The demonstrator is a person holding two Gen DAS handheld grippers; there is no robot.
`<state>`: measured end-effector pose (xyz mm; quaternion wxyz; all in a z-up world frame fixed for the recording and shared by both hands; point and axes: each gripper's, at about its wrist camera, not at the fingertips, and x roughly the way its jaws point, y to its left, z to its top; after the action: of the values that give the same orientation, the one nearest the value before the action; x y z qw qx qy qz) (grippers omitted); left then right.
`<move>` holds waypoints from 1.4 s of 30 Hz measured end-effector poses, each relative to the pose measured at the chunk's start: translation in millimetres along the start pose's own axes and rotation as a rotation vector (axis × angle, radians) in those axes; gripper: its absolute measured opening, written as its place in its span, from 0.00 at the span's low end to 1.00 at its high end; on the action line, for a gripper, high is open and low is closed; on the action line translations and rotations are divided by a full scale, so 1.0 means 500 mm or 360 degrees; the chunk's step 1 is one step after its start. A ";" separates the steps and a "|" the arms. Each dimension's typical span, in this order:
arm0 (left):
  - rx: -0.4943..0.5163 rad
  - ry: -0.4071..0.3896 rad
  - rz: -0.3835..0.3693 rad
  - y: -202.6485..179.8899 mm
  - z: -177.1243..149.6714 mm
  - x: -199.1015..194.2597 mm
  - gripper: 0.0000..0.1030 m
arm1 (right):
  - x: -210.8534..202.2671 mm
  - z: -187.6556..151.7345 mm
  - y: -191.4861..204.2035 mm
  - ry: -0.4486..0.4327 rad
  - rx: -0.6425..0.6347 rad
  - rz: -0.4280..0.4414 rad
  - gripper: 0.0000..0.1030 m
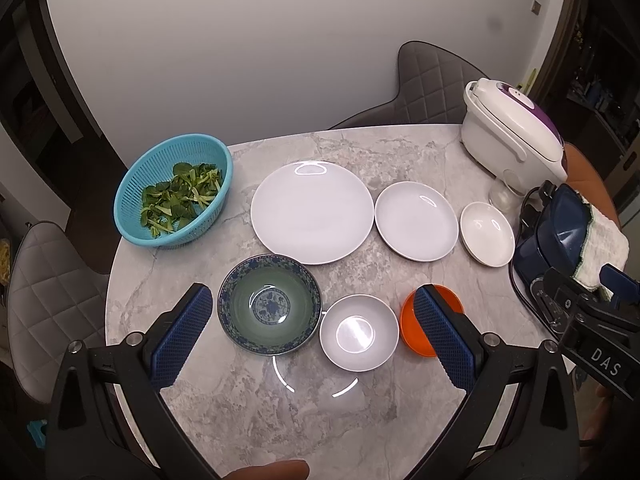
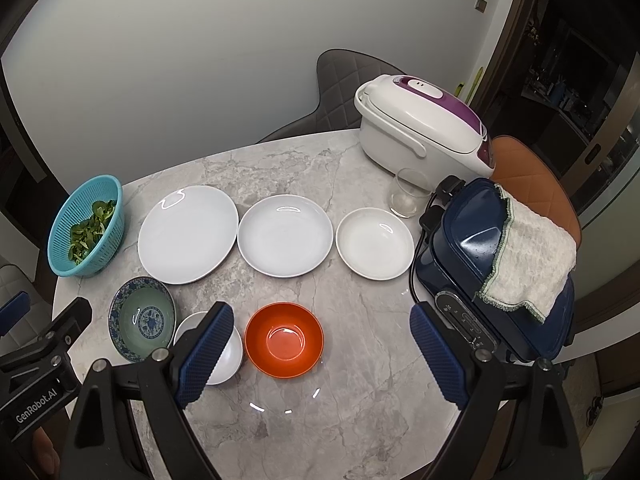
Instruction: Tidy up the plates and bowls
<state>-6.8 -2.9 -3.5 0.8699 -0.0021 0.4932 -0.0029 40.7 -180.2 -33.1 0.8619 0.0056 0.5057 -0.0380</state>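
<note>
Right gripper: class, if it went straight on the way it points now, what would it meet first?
Most likely the orange bowl, which sits between the open jaws of the right gripper; depth is unclear.

On the table (image 2: 280, 420), three plates in a row: large plate (image 2: 188, 234) left, mid plate (image 2: 285, 235) centre, small plate (image 2: 375, 243) right. Before them, three bowls: patterned bowl (image 2: 142, 318), plain bowl (image 2: 232, 354), third bowl (image 2: 284, 339). Far left, colander (image 2: 86, 226) with greens (image 2: 90, 232) inside.

Colander (image 1: 174, 190) – greens (image 1: 180, 196), cooker (image 2: 424, 132), glass (image 2: 408, 199)
</note>
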 end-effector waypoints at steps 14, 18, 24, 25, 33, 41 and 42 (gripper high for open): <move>-0.0001 0.0001 0.0000 0.000 -0.001 0.001 0.99 | 0.000 -0.001 0.003 0.0000 0.0001 -0.0002 0.89; 0.0000 0.0004 0.0000 0.000 -0.003 0.002 0.99 | 0.000 -0.001 0.003 0.0002 0.0000 -0.0002 0.89; -0.0002 0.0007 0.0000 0.004 -0.009 0.009 0.99 | 0.001 -0.002 0.004 0.0000 0.0001 -0.0001 0.89; -0.0002 0.0008 0.0000 0.004 -0.011 0.010 0.99 | 0.001 -0.002 0.004 0.0001 0.0000 -0.0003 0.89; -0.0003 0.0010 -0.0001 0.004 -0.011 0.011 0.99 | 0.003 -0.003 0.004 0.0002 0.0001 -0.0003 0.89; -0.0006 0.0015 0.0000 0.004 -0.014 0.015 0.99 | 0.007 0.007 0.016 0.0004 -0.0001 -0.0001 0.89; -0.0005 0.0014 -0.0001 0.005 -0.014 0.015 0.99 | 0.006 -0.003 0.006 0.0005 -0.0002 -0.0001 0.89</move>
<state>-8.8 -0.7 -13.7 0.8677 -0.0036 0.4971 -0.0023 41.3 -177.4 -36.6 0.8611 0.0049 0.5069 -0.0381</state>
